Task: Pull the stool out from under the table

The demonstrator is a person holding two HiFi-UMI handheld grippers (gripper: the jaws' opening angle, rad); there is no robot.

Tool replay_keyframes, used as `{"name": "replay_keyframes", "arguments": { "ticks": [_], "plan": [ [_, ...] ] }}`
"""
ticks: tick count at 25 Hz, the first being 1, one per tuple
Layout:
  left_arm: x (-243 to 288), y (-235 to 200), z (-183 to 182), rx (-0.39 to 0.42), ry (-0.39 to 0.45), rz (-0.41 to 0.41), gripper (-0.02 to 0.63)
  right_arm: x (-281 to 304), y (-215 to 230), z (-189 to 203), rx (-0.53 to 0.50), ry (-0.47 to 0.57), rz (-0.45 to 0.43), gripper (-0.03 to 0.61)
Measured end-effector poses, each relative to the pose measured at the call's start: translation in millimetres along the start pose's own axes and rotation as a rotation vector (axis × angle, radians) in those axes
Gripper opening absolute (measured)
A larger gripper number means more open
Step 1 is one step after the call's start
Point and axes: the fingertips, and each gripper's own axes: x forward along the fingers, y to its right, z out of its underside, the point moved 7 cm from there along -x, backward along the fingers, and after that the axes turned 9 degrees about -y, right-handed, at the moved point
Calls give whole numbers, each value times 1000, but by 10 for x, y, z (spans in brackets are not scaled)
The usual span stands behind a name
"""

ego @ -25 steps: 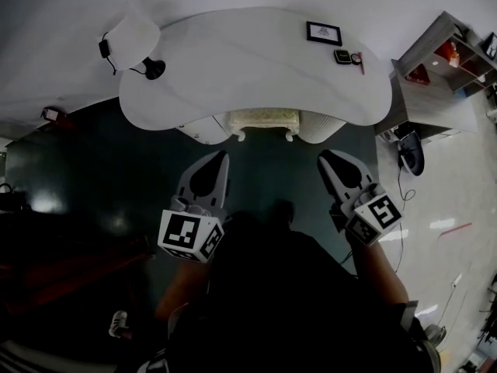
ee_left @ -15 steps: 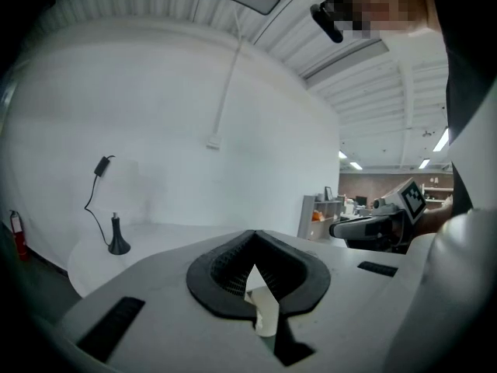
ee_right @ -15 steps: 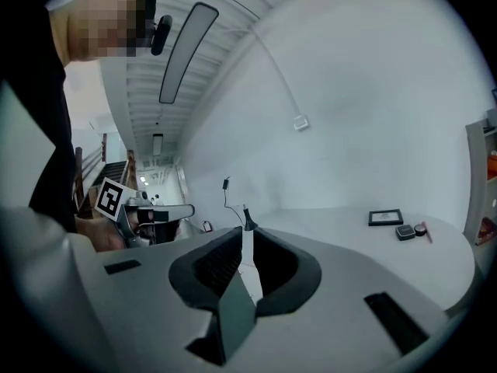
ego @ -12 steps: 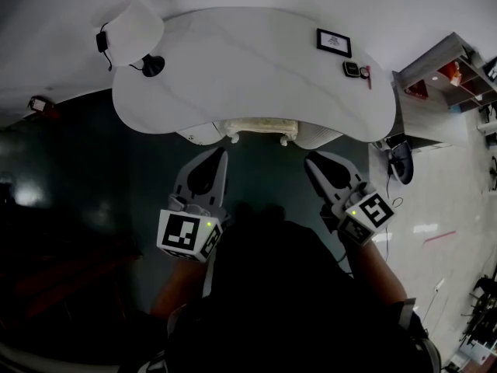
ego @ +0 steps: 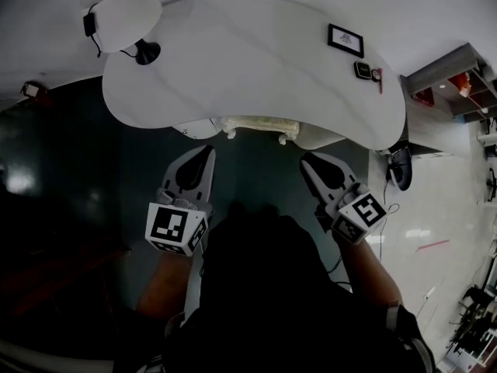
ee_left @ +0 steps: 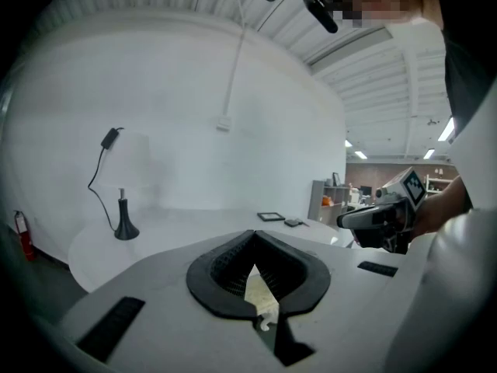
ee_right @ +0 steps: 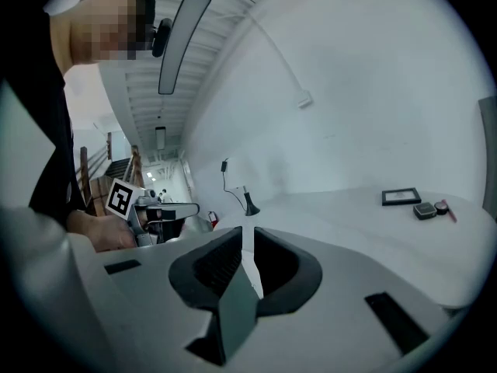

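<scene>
A cream stool (ego: 257, 126) with carved legs stands tucked under the front edge of the white curved table (ego: 248, 61); only its front rim shows. My left gripper (ego: 210, 149) hangs shut and empty just short of the stool's left side. The right gripper (ego: 304, 159) is also shut and empty, just short of the stool's right side. In the left gripper view the jaws (ee_left: 252, 236) meet at their tips, and a pale bit of the stool (ee_left: 259, 294) shows through the gap behind them. In the right gripper view the jaws (ee_right: 247, 231) are closed above the tabletop (ee_right: 365, 224).
On the table stand a white lamp (ego: 124, 10) with a black base (ego: 146, 51) at the left, a picture frame (ego: 345, 40) and a small device (ego: 363, 69) at the right. A shelf unit (ego: 454, 84) stands beyond the table's right end. The floor below is dark.
The view has come closer to the table, so less of the stool shows under its edge. Both grippers stay shut and have drifted slightly left.
</scene>
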Motion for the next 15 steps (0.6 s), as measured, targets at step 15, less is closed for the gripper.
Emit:
{"name": "replay_keyframes", "arguments": {
  "ticks": [15],
  "plan": [
    [1512, -285, 1773, -20, -11, 38, 14, 815, 1247, 1750, -94, 50, 88, 19]
  ]
}}
